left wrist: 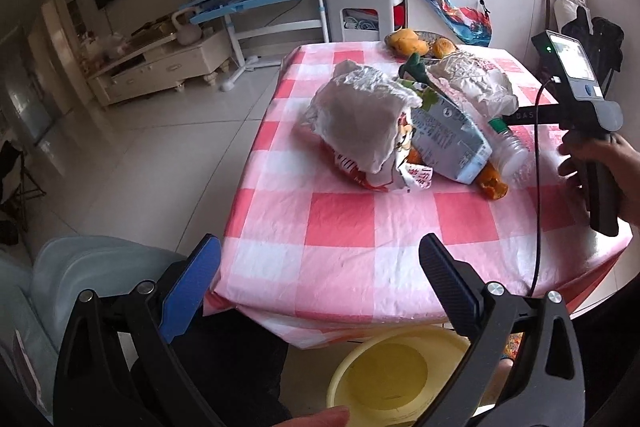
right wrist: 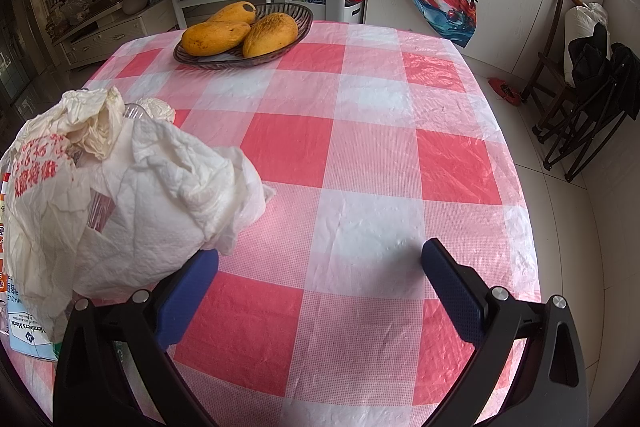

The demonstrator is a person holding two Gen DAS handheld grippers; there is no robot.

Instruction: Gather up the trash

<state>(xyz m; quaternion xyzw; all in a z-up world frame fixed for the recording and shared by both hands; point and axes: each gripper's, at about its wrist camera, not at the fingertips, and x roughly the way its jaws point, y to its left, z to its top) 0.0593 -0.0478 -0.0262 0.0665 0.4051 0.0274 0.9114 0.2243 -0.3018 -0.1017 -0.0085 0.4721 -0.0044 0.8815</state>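
Note:
Trash is heaped mid-table on the pink checked cloth (left wrist: 340, 223): a crumpled white bag with red print (left wrist: 356, 119), a milk carton (left wrist: 448, 139), a clear plastic bottle (left wrist: 514, 151), orange peel (left wrist: 494, 185) and a wad of white paper (left wrist: 476, 79). My left gripper (left wrist: 320, 267) is open over the table's near edge, short of the heap, nothing between its fingers. Below it a yellow basin (left wrist: 400, 375) sits on the floor. My right gripper (right wrist: 320, 271) is open above bare cloth; its left finger (right wrist: 192, 283) lies against the white paper (right wrist: 172, 195) of the heap.
A wicker tray (right wrist: 304, 23) with three mangoes (right wrist: 216, 37) stands at the table's far edge. A hand (left wrist: 616, 171) holds the right gripper's handle at the table's right side. A light-blue chair (left wrist: 80, 275) is at the near left corner; folded chairs (right wrist: 584, 103) stand to the right.

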